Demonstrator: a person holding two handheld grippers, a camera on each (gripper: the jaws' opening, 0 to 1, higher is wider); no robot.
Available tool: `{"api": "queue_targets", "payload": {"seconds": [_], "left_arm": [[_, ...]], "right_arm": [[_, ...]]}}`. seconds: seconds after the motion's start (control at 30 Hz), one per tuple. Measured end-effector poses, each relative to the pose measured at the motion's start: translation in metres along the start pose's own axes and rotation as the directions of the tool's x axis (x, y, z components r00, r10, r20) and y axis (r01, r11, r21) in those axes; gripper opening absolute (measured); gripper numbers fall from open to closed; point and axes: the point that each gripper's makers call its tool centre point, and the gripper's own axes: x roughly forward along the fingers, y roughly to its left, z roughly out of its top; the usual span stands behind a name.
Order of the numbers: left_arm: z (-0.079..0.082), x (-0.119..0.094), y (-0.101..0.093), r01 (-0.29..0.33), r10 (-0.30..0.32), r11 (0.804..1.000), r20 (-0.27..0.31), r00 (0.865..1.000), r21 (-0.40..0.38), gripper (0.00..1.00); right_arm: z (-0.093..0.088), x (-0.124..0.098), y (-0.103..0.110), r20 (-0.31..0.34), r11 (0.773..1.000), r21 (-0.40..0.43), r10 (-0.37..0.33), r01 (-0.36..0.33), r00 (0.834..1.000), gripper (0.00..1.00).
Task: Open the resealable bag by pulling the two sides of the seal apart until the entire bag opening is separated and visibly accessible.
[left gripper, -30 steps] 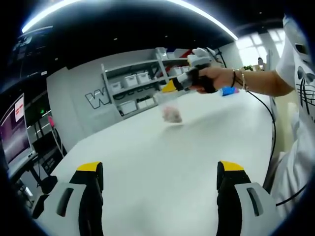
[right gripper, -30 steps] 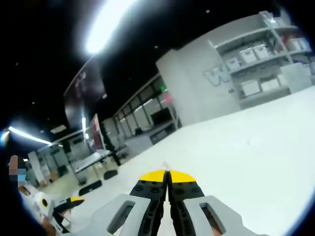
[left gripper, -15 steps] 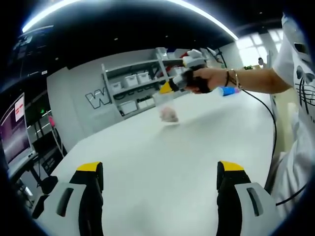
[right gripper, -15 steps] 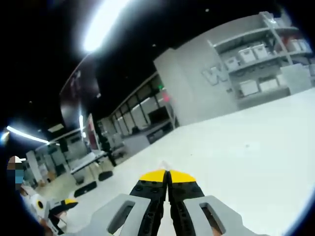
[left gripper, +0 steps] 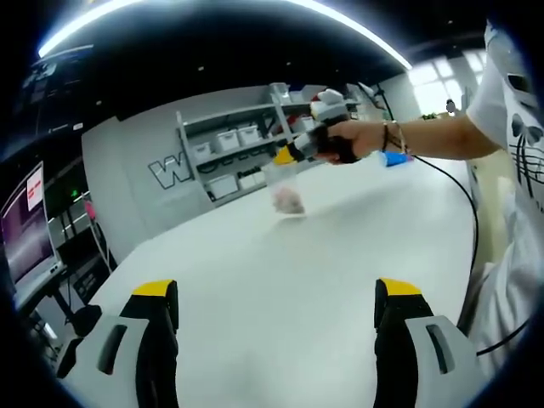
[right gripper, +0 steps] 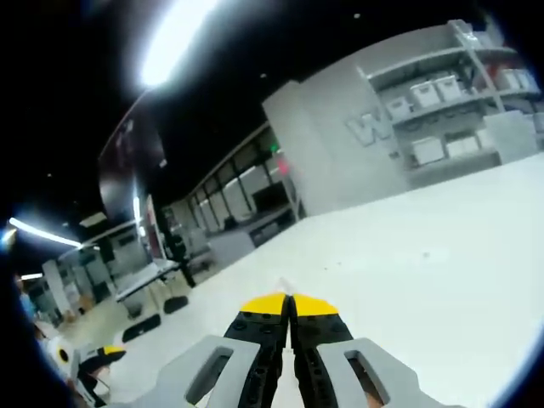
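While its yellow-tipped jaws stand spread wide over bare white surface (left gripper: 255, 297), the left hand-held gripper (left gripper: 276, 293) pinches nothing. Across that view, the right hand-held gripper (left gripper: 293, 153), carried in a person's hand (left gripper: 344, 140), has its jaws pressed together on the top edge of the clear resealable bag (left gripper: 285, 187); the bag hangs from them with something pink inside, its lower end at or just above the surface. Grey shelves (left gripper: 238, 149) with white boxes line the wall behind
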Motion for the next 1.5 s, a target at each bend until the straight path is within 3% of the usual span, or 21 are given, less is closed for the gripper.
{"api": "queue_targets", "payload": {"seconds": [0.8,1.5], "left_arm": [[0.000,0.001,0.001,-0.004,0.004,1.000,0.000,1.000,-0.001,0.94],[0.001,0.003,0.005,-0.006,0.006,1.000,-0.009,1.000,0.009,0.94]], "right_arm": [[0.019,0.040,-0.026,-0.009,1.000,0.018,-0.026,0.026,1.000,0.00],[0.024,0.067,-0.046,-0.030,0.997,0.012,-0.074,0.074,0.997,0.00]]}}
